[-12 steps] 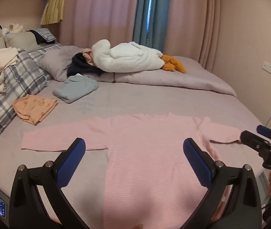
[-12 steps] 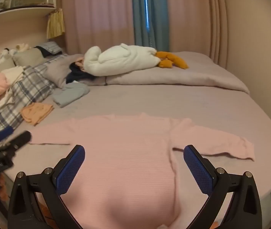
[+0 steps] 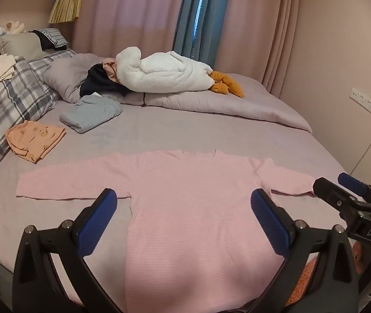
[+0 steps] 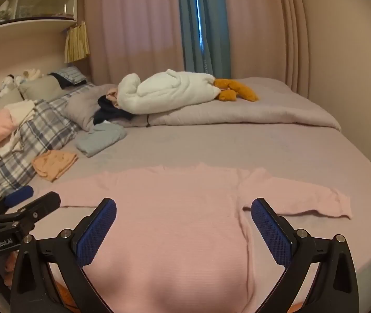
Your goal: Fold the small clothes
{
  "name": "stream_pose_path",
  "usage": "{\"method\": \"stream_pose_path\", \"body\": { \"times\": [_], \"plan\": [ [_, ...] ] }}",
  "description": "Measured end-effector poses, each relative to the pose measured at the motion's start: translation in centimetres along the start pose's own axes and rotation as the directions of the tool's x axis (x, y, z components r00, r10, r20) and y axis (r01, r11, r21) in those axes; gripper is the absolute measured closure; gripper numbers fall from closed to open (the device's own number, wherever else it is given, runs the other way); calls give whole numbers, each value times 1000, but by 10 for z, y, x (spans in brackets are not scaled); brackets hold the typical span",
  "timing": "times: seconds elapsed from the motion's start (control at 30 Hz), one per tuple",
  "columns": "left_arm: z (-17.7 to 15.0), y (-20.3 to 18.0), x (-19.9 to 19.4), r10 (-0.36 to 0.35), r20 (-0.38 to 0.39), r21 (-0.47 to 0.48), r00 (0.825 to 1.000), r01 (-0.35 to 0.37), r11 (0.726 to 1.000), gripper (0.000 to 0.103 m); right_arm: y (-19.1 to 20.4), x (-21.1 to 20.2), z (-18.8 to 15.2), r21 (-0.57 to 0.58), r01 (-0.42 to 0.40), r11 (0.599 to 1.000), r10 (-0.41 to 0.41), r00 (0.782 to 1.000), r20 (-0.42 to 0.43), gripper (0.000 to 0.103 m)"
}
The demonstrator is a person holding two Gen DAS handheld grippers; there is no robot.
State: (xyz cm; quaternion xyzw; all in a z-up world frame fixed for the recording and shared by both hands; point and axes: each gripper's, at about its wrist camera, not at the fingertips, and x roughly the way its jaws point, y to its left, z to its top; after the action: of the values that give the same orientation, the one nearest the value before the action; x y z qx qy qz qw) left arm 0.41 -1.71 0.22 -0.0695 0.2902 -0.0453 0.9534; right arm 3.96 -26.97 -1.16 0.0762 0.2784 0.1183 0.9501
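Observation:
A pink long-sleeved top [image 3: 198, 208] lies spread flat on the grey bed, both sleeves stretched out sideways, hem toward me. It also shows in the right wrist view [image 4: 175, 221]. My left gripper [image 3: 184, 203] is open and empty, held above the top's lower body. My right gripper [image 4: 184, 211] is open and empty above the top near its right armpit. Each gripper shows in the other's view: the right one [image 3: 342, 190] by the right cuff, the left one [image 4: 34, 198] near the left sleeve.
A folded orange garment [image 3: 35, 140] and a folded grey-blue garment [image 3: 91, 113] lie on the bed at the left. Plaid pillows [image 3: 16, 104] with loose clothes are further left. A white plush goose [image 3: 164, 74] lies on the rolled duvet [image 3: 224, 107] at the back.
Both grippers have shifted slightly; the view has dropped a little nearer the top. The top has not moved.

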Motion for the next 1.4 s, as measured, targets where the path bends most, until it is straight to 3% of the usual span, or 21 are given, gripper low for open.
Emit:
{"method": "stream_pose_path", "body": {
  "times": [0.27, 0.57, 1.4],
  "plan": [
    [-5, 10, 1, 38, -22, -11, 999, -38, 999, 1, 10, 0, -3, 35, -11, 999, 12, 1000, -26, 1],
    [-7, 16, 5, 32, -49, -36, 998, -34, 999, 1, 4, 3, -3, 18, -10, 1000, 11, 999, -48, 1],
    [-11, 13, 6, -55, -92, -73, 994, 48, 996, 3, 9, 6, -8, 38, -57, 998, 59, 997, -57, 1]
  ]
}}
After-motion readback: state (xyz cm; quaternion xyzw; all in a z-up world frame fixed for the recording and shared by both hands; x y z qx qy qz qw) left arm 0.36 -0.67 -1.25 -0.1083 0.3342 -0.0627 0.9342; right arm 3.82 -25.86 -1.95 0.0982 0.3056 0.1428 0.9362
